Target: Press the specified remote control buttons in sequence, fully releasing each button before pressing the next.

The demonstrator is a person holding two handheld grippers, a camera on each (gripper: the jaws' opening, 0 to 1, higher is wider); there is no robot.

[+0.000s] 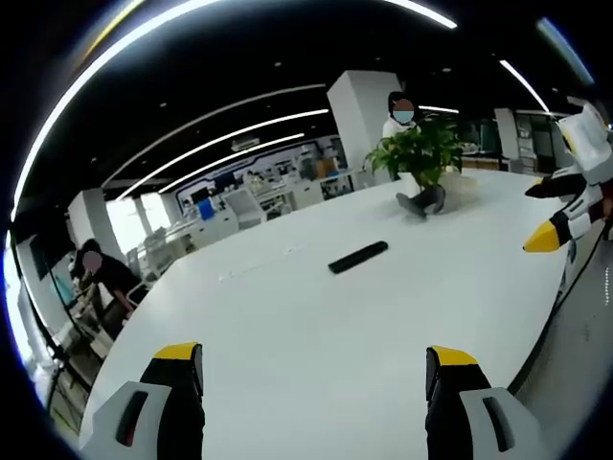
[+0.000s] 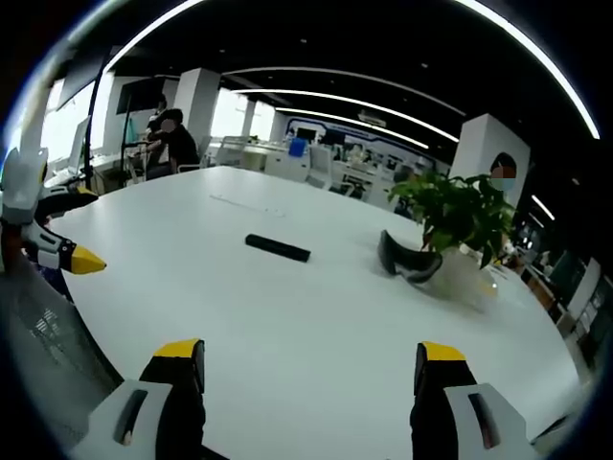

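A long black remote control (image 1: 358,257) lies flat on the big white table (image 1: 278,326), far ahead of my left gripper (image 1: 314,369), whose yellow-tipped jaws stand wide apart with nothing between them. My right gripper (image 1: 538,213) reaches in over the table's right edge, apart from the remote. In the right gripper view the remote control (image 2: 277,247) lies mid-table, well beyond my right gripper (image 2: 308,364), which is open and empty. My left gripper (image 2: 84,227) hangs at the table's left edge (image 2: 115,316).
A potted green plant (image 1: 421,153) (image 2: 462,216) stands in a white pot at the far end, with a dark headset-like object (image 1: 423,201) (image 2: 407,261) beside it. People sit and stand at desks in the office behind. The floor drops away past the table's rounded edge.
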